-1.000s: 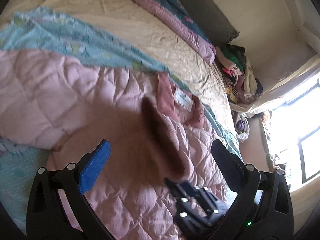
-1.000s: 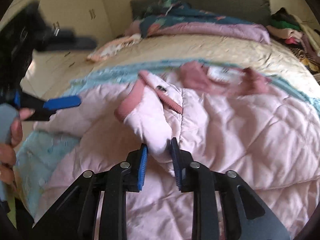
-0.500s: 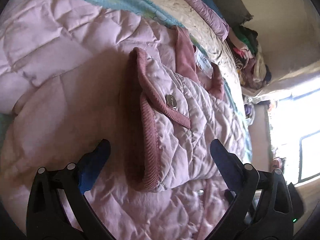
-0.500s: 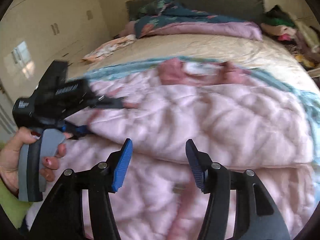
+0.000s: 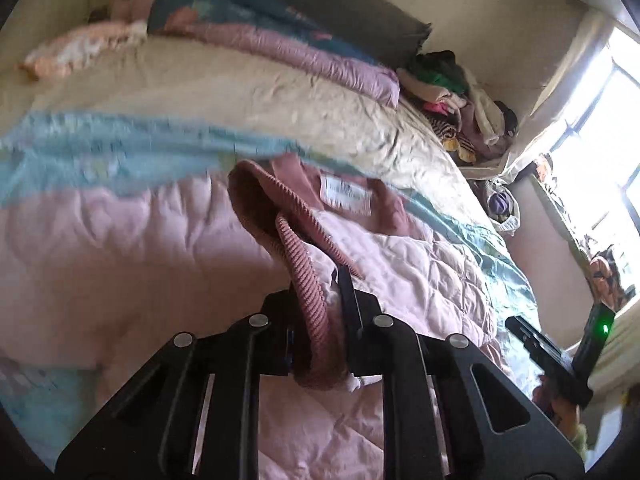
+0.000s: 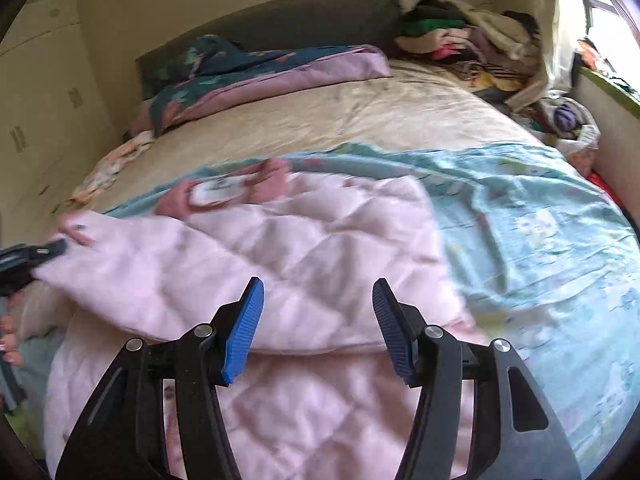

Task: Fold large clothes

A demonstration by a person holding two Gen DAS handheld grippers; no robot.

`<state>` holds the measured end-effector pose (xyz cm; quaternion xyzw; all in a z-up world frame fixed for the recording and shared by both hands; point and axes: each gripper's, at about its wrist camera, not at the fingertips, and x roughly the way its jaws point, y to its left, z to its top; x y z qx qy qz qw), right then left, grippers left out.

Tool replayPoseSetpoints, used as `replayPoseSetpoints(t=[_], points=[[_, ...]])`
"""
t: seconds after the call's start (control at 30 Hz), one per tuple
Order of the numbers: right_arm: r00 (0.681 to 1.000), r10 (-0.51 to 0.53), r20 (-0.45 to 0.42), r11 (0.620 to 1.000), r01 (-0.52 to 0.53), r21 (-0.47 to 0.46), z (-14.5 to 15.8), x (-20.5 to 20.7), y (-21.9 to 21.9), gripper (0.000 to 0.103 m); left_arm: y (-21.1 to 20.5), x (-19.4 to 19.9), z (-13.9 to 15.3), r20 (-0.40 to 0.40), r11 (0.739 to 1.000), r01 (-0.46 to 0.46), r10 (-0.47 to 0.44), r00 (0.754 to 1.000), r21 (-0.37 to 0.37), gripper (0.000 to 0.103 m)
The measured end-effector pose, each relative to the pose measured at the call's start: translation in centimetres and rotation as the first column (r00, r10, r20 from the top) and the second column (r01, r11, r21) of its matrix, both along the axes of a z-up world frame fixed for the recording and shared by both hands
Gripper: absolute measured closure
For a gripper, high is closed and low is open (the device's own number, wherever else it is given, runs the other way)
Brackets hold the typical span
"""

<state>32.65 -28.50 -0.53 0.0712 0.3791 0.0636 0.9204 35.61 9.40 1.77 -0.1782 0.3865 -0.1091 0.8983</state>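
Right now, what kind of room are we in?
Most likely a bedroom. There's a big bed with a dark headboard, a rumpled quilt at its head, and a pile of clothes beside the window.

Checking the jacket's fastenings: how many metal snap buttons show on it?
1: a snap button on the sleeve cuff that the left gripper pinches. Others may be hidden in folds.

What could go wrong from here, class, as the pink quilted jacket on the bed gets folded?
1. The left tool pinches only the ribbed cuff of the jacket; the cuff may slip free when pulled.
2. The right tool is open and holds nothing, so the folded sleeve could drag the body askew.
3. The blue sheet underneath may bunch.
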Motion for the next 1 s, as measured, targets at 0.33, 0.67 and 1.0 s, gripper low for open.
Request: replayPoseSetpoints(t=[0.33,0.67,1.0], points=[[0.991,0.064,-0.116,0.998,-0.067,-0.023,-3.0,3.5,0.8,0.048,1.0,0.3,-8.1,-0.174,0.996,-0.035,0.048,0.984,0.079,0.092],[0.972,0.020,-0.235,0.995,-0.042,-0.089,-6.8,5.6,0.5,0.040,0.3,0.0,-8.9,-0.175,0.994,-0.028,0.047,0.983,0.106,0.090],[0.973,-0.025,-0.229,0.999,0.017,-0.036,-7.0,5.2,-0.5,0.035,-0.4,-0.3,-8.1,-0.173,0.991,-0.024,0.047,0.984,0.132,0.073]])
